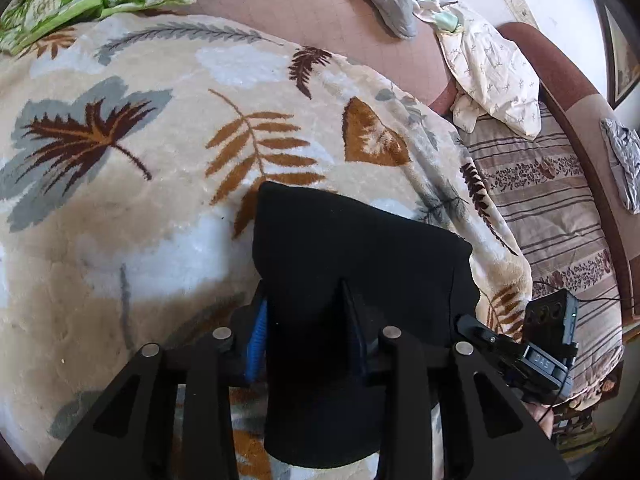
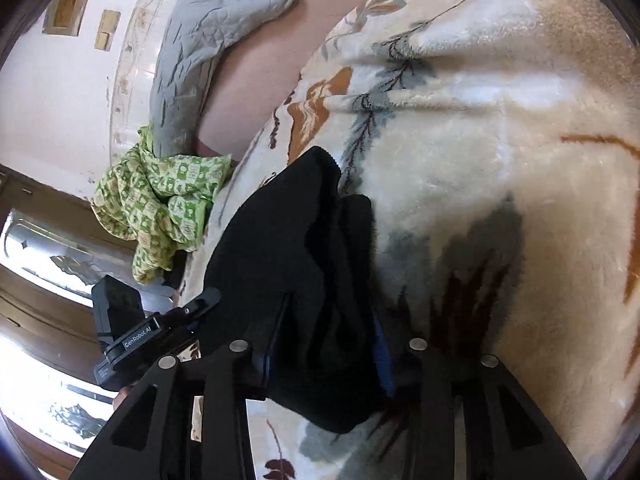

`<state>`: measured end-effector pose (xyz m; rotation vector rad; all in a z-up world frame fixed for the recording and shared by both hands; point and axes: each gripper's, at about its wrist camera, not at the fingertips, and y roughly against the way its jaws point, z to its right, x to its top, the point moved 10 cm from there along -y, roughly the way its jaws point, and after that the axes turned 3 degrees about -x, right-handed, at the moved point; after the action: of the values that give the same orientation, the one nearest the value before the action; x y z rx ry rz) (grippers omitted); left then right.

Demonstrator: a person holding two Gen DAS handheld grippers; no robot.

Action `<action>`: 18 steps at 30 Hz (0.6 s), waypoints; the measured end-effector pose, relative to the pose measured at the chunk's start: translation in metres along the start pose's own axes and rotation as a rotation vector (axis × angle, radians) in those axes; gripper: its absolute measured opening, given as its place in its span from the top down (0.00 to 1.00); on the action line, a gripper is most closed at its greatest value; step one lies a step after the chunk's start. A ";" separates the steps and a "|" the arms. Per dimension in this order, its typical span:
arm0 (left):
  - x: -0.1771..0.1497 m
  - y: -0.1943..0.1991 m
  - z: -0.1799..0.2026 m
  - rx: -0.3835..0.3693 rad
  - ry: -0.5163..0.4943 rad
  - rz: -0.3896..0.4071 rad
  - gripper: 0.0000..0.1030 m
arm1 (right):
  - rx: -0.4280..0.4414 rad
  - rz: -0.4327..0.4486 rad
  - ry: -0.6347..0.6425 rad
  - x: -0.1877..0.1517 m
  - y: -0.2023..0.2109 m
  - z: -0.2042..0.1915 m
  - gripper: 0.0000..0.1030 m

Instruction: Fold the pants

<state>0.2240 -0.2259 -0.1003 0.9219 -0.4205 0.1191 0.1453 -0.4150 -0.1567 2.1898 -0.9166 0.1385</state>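
The left gripper (image 1: 308, 328) is clamped on the black pants (image 1: 352, 264): its jaws stand part-way apart with a thick fold of the dark cloth filling the gap, and a blue pad (image 1: 256, 344) on one finger presses against the fabric. The right gripper (image 2: 324, 352) grips the same pants (image 2: 296, 264) likewise, jaws narrowed onto bunched cloth, a blue pad (image 2: 382, 356) showing at the fabric's edge. The pants lie in a folded heap on a cream blanket (image 1: 140, 200) patterned with brown and grey leaves, the cloth spreading forward from each gripper onto the blanket. Beyond the blanket sit a green patterned cloth (image 2: 160, 200) and a grey quilted one (image 2: 200, 48)
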 end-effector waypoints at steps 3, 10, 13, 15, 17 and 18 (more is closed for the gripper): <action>0.002 0.001 0.003 -0.005 -0.010 0.011 0.68 | -0.029 0.031 0.005 0.001 0.009 -0.003 0.58; 0.017 0.009 -0.006 0.000 0.040 0.077 0.65 | -0.281 0.281 0.483 -0.002 0.065 -0.066 0.59; 0.031 0.026 -0.010 0.062 0.017 0.174 0.64 | -0.345 0.238 0.595 -0.015 0.052 -0.075 0.65; 0.036 0.036 -0.001 0.018 -0.007 0.218 0.64 | -0.375 0.130 0.585 -0.026 0.030 -0.060 0.75; 0.034 0.036 0.019 -0.108 -0.028 0.197 0.64 | -0.433 0.048 0.578 -0.034 0.013 -0.045 0.74; 0.031 0.033 0.024 -0.126 -0.040 0.179 0.64 | -0.443 0.052 0.574 -0.035 0.011 -0.042 0.74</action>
<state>0.2360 -0.2277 -0.0504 0.7626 -0.5412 0.2356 0.1199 -0.3718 -0.1321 1.5868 -0.6023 0.5092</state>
